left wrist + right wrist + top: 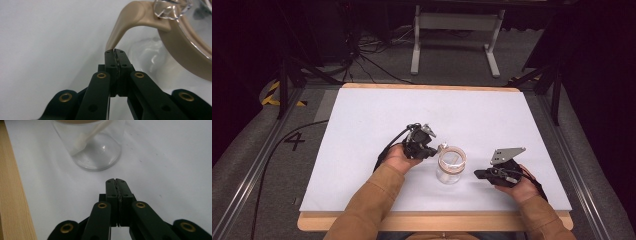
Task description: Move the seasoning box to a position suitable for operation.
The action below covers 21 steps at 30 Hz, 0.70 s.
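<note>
Both claws pressed together: left gripper (pixel 438 146) touches the jar (pixel 451 165) rim tab near the desk's (pixel 362 115) front edge; right gripper (pixel 478 174) just beside.

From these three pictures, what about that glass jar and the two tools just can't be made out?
- Jar contents: too small in the high view; in the right gripper view its top is cut off by the upper edge.
- Beige tab: in the left gripper view its tip sits at the shut left gripper; whether it is pinched, I cannot tell.
- Lid: cut off by the edge there.
- Right gripper: shut, short of the jar.
</note>
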### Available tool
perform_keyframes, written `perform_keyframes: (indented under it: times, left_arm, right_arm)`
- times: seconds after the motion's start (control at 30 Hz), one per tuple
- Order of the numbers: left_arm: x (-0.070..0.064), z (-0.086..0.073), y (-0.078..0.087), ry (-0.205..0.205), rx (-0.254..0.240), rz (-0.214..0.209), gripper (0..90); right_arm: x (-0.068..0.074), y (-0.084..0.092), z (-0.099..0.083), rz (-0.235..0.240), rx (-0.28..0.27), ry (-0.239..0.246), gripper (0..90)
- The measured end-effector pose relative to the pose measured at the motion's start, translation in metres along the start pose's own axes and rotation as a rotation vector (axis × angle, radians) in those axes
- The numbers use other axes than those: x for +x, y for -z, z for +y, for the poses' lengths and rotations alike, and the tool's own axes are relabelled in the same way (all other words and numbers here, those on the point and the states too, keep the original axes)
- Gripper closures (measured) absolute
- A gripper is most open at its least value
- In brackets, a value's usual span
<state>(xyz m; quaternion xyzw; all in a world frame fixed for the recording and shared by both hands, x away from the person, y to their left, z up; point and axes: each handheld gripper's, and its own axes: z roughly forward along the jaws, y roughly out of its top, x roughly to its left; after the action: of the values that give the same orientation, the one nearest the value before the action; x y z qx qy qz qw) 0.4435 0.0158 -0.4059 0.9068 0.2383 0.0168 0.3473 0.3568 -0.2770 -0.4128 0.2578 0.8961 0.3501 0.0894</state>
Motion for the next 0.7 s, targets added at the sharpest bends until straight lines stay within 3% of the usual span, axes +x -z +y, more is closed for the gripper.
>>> perform_keyframes:
  times: [0.2, 0.37, 0.5, 0.7]
  left_arm:
    - [-0.001, 0.004, -0.006, -0.015, -0.02, 0.023, 89.7]
    - [-0.002, 0.001, 0.0, -0.013, -0.012, 0.031, 89.6]
    - [0.0, -0.006, 0.012, -0.001, -0.024, 0.041, 89.5]
    - [0.002, -0.019, 0.037, 0.037, -0.064, 0.067, 89.1]
  right_arm:
    - [0.005, -0.004, 0.002, -0.006, -0.007, 0.002, 89.3]
    - [0.008, -0.011, 0.006, -0.023, -0.005, -0.008, 89.4]
    - [0.007, -0.024, 0.01, -0.048, 0.008, -0.01, 89.5]
    - [0.009, -0.036, 0.015, -0.027, 0.034, 0.016, 89.5]
